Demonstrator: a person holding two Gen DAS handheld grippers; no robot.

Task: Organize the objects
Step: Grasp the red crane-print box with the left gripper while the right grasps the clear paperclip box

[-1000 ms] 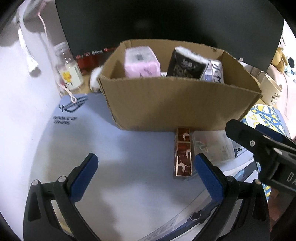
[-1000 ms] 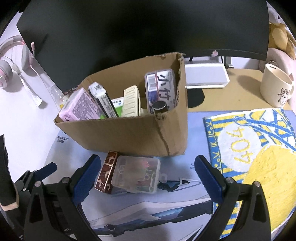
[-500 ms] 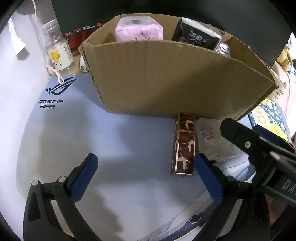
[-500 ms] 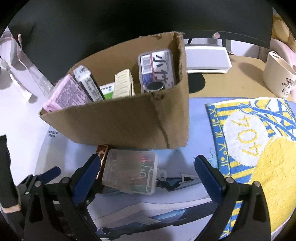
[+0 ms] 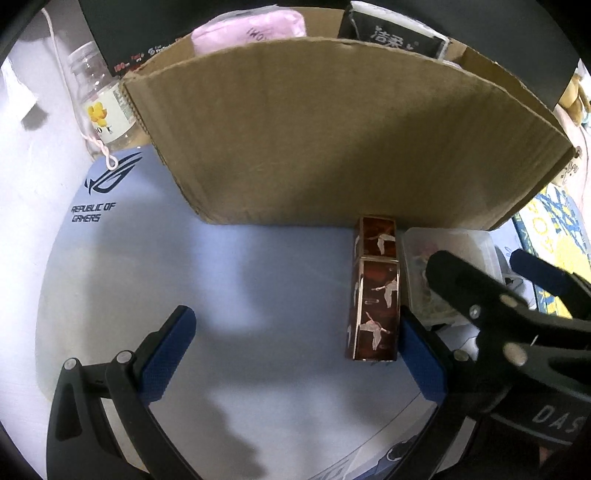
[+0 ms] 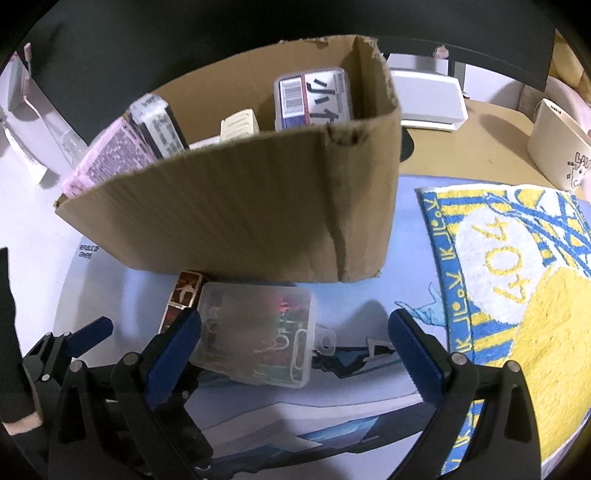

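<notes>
**Inspector A:** We start at the left gripper [image 5: 295, 350]. Its blue pads stand wide apart and hold nothing. The right-hand pad [image 5: 421, 360] sits just beside the near end of the dark red box [image 5: 375, 291]; we cannot tell whether it touches.

**Inspector B:** Agreed. We record the right gripper [image 6: 293, 345] likewise spread open, nothing between the pads but the clear plastic case [image 6: 258, 332]. The left pad [image 6: 173, 345] overlaps the case's near left corner; contact cannot be confirmed. The right pad stands well clear of it.

**Inspector A:** Outward, then. The dark red box, printed with white cranes, lies flat on the pale blue desk mat [image 5: 184, 277], its far end against the front wall of the cardboard box [image 5: 332, 140]. The clear case lies just beside it on its right, with paper clips visible inside.

**Inspector B:** We note the cardboard box stands upright on the mat and holds a pink pack [image 6: 107, 158], a black pack [image 6: 157, 122], a cream item [image 6: 240, 123] and a blue-and-white tin [image 6: 314, 98], all standing on end.

**Inspector A:** Further out: a clear bottle [image 5: 98, 107] with a yellow flower label left of the box, a yellow and blue towel [image 6: 517, 277] on the mat's right side, and a cream mug [image 6: 557, 147] beyond it. A dark monitor [image 6: 184, 33] stands behind.
</notes>
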